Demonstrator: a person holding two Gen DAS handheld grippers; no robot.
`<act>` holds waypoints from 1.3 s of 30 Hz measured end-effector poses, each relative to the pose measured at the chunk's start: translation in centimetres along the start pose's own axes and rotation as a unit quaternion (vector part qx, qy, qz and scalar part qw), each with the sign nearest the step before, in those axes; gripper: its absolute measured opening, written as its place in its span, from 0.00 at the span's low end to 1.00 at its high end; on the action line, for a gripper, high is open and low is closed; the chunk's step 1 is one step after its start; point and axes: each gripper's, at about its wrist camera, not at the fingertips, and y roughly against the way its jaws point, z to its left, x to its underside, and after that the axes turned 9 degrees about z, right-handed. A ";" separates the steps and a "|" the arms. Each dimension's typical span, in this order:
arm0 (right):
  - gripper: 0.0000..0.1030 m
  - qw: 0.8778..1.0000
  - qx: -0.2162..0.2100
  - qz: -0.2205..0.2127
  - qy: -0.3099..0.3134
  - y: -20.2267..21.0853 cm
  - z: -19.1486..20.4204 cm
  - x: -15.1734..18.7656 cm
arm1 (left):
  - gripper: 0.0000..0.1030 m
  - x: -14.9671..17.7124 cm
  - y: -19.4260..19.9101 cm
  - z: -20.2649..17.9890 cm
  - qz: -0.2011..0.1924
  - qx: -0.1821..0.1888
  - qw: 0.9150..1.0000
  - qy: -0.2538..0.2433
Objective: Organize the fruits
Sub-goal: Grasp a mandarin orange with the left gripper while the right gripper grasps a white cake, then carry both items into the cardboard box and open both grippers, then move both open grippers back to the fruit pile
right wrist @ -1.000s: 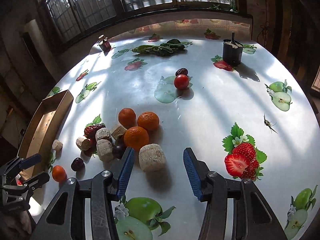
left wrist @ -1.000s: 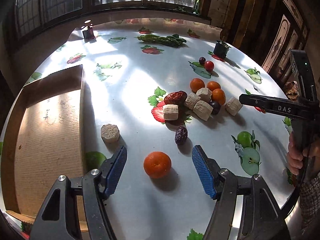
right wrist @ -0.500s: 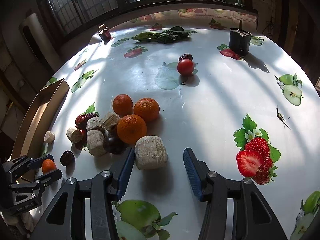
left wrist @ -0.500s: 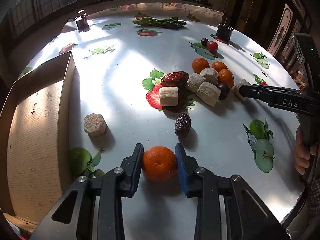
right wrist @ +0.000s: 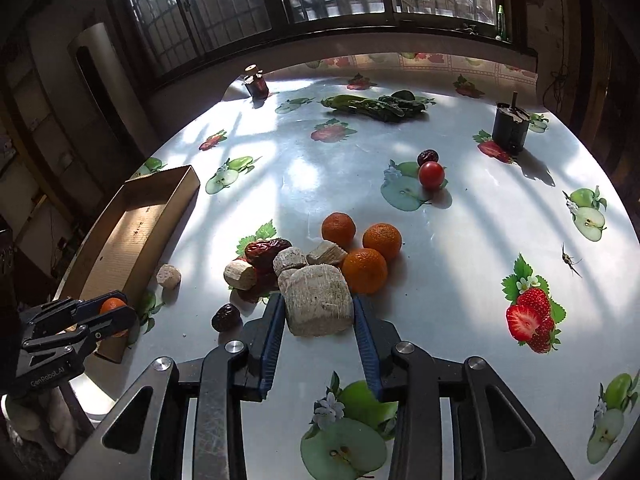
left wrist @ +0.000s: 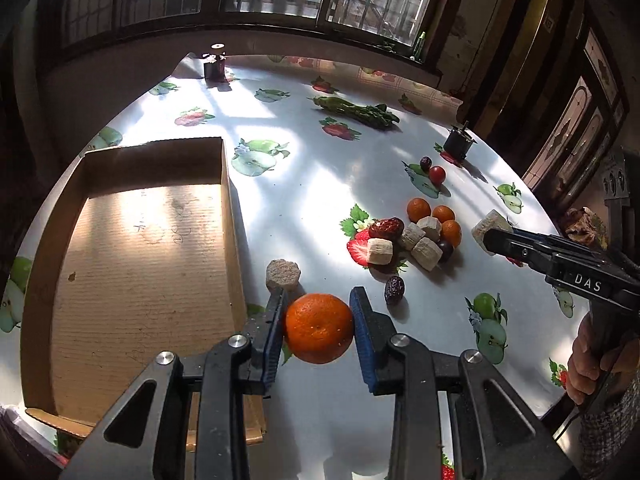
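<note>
My left gripper (left wrist: 319,297) is shut on an orange mandarin (left wrist: 319,330), held off the table just right of the cardboard box (left wrist: 140,240). In the right wrist view that mandarin (right wrist: 112,305) shows at the box's near corner. The jaws of my right gripper (right wrist: 317,301) are closing, and their blue pads press a pale rough chunk (right wrist: 318,296) held in front of the fruit pile. Three mandarins (right wrist: 374,252), dark red dates (right wrist: 266,250) and several pale chunks (right wrist: 290,260) lie together at mid-table.
One pale chunk (left wrist: 283,274) and a dark date (left wrist: 394,290) lie loose near the box. A red tomato (right wrist: 431,175) and a date sit farther back, leafy greens (right wrist: 376,104) beyond. A dark cup (right wrist: 510,130) stands back right, a small jar (right wrist: 258,84) back left.
My left gripper shut on the mandarin, then rose with it toward the box. My right gripper closed onto the pale chunk and lifted it.
</note>
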 end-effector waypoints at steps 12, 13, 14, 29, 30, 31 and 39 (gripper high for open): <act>0.37 0.990 -0.100 0.023 0.099 -7.5 18.1 -8.5 | 0.30 -8.8 0.8 14.9 -0.009 -0.084 0.990 0.117; 0.37 0.990 -0.090 0.029 0.105 -9.1 19.1 -9.0 | 0.30 -9.0 -0.1 15.9 -0.001 -0.084 0.989 0.124; 0.37 0.990 -0.082 0.039 0.108 -10.8 20.0 -9.3 | 0.30 -9.1 -1.0 16.9 0.010 -0.081 0.988 0.133; 0.37 0.984 -0.038 0.101 0.139 -19.6 23.2 -10.4 | 0.34 -8.7 -6.7 21.0 0.062 -0.094 0.979 0.172; 0.38 0.984 -0.034 0.098 0.142 -19.6 23.3 -10.4 | 0.38 -8.8 -6.8 21.1 0.062 -0.090 0.979 0.175; 0.38 0.984 -0.031 0.097 0.143 -19.6 23.3 -10.3 | 0.40 -8.8 -6.6 21.1 0.061 -0.087 0.978 0.179; 0.41 0.991 -0.057 0.051 0.107 -14.0 21.6 -10.0 | 0.53 -8.0 0.3 18.1 -0.008 -0.083 0.981 0.176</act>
